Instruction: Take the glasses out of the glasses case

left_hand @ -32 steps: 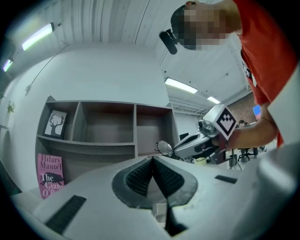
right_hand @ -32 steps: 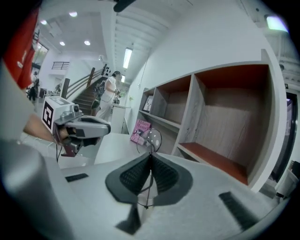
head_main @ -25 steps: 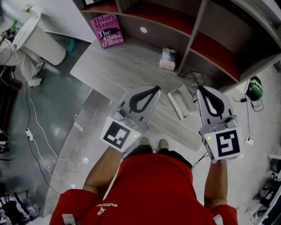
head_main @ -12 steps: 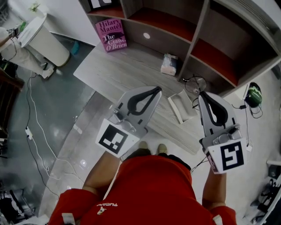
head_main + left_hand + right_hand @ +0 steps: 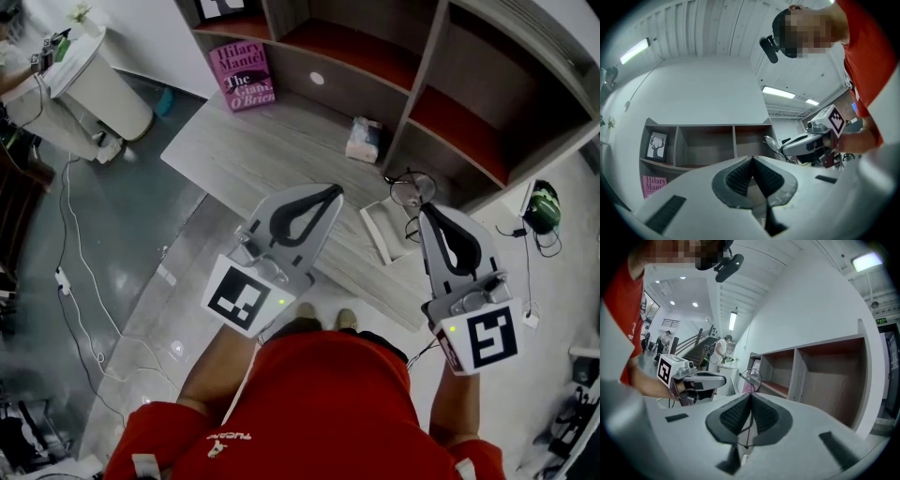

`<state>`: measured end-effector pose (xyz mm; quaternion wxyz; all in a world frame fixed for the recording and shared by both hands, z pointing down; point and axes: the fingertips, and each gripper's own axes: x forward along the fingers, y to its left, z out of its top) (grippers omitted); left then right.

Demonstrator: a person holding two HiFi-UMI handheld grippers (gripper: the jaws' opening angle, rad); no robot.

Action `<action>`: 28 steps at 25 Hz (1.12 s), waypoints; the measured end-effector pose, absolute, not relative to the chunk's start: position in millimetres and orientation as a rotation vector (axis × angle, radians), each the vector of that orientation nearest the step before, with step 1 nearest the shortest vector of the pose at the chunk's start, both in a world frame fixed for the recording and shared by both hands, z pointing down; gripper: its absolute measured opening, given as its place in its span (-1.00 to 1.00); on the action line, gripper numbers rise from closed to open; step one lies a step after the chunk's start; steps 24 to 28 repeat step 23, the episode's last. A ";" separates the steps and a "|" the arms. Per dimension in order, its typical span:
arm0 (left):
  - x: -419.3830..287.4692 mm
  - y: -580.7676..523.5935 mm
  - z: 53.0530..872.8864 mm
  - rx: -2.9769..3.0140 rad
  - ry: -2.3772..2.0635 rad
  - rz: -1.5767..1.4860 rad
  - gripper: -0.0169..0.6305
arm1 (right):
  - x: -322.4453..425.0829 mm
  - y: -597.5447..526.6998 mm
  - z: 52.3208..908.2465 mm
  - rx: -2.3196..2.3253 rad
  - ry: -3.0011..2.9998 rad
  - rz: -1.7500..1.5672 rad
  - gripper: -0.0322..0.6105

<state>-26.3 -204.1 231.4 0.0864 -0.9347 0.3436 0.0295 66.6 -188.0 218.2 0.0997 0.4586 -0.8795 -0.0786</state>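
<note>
The thin-rimmed glasses [image 5: 410, 189] hang just above the table's right end, one temple pinched in my right gripper [image 5: 424, 210], which is shut on it. In the right gripper view the wire temple runs between the closed pads and a round lens [image 5: 751, 377] shows beyond my right gripper [image 5: 750, 397]. The white glasses case [image 5: 386, 228] lies open on the grey wooden table [image 5: 262, 150], below and left of the glasses. My left gripper [image 5: 333, 190] hovers left of the case, shut with nothing in it. In the left gripper view, beyond my left gripper [image 5: 752, 159], a lens of the glasses [image 5: 771, 143] shows.
A pink book [image 5: 244, 75] leans at the table's back and a tissue pack [image 5: 363, 139] lies near the shelf unit [image 5: 375, 56]. A white bin [image 5: 103, 89] stands on the floor at left, with cables trailing. A green headset [image 5: 542, 208] lies at right.
The right gripper keeps its hold on the glasses and has drawn back slightly toward me. The left gripper has barely moved. The head view has shifted a little.
</note>
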 end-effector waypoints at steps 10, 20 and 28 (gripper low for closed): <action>-24.8 -204.7 232.9 -2.790 1.030 0.074 -0.92 | 68.0 -189.7 221.7 1.351 -2.609 -0.211 -0.86; -26.3 -198.8 234.7 -2.785 1.034 0.066 -0.92 | 67.8 -185.0 227.3 1.347 -2.609 -0.193 -0.86; -26.9 -196.3 238.7 -2.782 1.034 0.066 -0.92 | 67.5 -183.0 231.8 1.349 -2.607 -0.196 -0.86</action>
